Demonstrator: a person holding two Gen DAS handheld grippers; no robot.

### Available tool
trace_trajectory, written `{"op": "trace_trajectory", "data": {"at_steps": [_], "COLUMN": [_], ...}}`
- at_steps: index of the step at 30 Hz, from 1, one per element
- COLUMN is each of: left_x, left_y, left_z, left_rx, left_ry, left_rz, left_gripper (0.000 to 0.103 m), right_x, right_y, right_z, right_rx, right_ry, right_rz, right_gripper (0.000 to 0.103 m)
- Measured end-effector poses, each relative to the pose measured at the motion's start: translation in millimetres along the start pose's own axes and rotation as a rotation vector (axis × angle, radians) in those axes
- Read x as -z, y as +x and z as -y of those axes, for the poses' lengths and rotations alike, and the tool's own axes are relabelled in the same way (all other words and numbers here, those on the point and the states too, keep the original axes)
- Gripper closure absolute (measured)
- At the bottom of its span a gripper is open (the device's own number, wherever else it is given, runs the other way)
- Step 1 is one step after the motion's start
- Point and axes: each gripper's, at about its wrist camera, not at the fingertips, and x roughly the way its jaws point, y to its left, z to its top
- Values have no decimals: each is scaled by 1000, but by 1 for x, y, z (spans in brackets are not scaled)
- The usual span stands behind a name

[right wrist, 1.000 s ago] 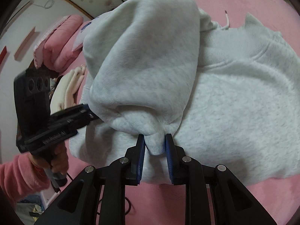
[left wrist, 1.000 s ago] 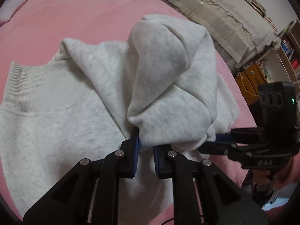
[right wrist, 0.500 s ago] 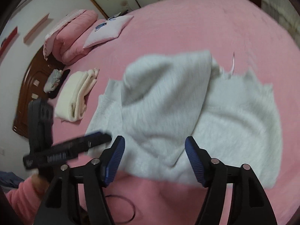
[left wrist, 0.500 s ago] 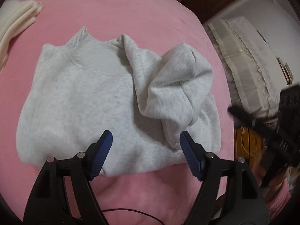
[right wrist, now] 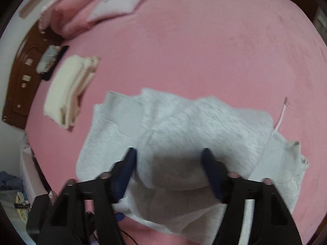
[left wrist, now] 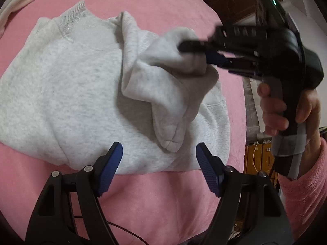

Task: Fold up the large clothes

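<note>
A light grey sweatshirt lies flat on the pink bed, collar toward the far left. One sleeve is folded over its body, with the cuff pointing at me. My left gripper hovers open above the hem, and nothing is between its blue pads. My right gripper, held by a hand, reaches onto the raised bulge of that sleeve. In the right wrist view the sweatshirt bulges up between the right gripper's jaws, which are closing on the fold.
A folded cream garment lies on the bed to the left, near a dark wooden headboard. Pink pillows and a white pillow sit at the far end. A thin pink cord lies beside the sweatshirt. The person's pink sleeve is at the right.
Both grippers let go of the sleeve end and pulled back and up. The left one stays wide open. The right one swung over the sleeve's bulge and has narrowed around it.
</note>
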Motion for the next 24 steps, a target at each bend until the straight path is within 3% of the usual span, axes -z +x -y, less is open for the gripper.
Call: {"op": "trace_trajectory", "data": {"at_steps": [2,5,11,14,20,24], "left_x": [-2,-12,-26,-34,-56,-74], "left_y": [-3,-4,-23,-21,-15,-1], "left_z": [-10,-16,-25,-20,-5,11], "left_rx": [-12,-47,-45,-49,-59,-85], "left_ry": [-12,-30,-65,-52,-7,22], "left_rz": [-2,15,73,81,59,63], "left_gripper": [32,32,32,32,32,38], "right_x": [10,32,107,136,147,152], "right_y": [2,-5,-4,14,34,54], "right_z": [10,27,63,70,83,93], "right_rx": [-12,-55,-145,-106,-92,-75], "right_ry": [28,73,205,219,274,291], "right_rz": [-32,-22,-53,-61,14,97], "right_gripper": [84,90,91,91,91,91]}}
